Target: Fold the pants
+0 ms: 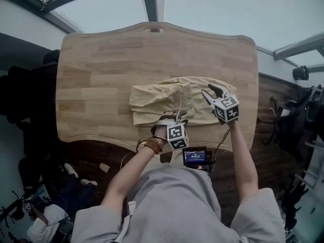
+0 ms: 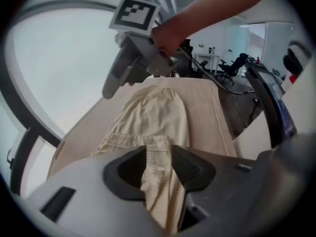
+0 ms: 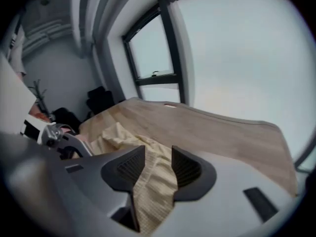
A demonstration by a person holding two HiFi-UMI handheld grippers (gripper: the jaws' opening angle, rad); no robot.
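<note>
The beige pants (image 1: 157, 97) lie partly folded on the wooden table (image 1: 101, 54). The jaws of the left gripper (image 2: 159, 154) clamp their cloth near the table's front edge. The jaws of the right gripper (image 3: 159, 157) pinch the cloth too.

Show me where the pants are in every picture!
Head view: pants in the middle of the table.
Left gripper view: pants in the centre, running up from between the jaws.
Right gripper view: pants low, centre-left, between the jaws.
Shared landmark: the wooden table, under them in all three.
</note>
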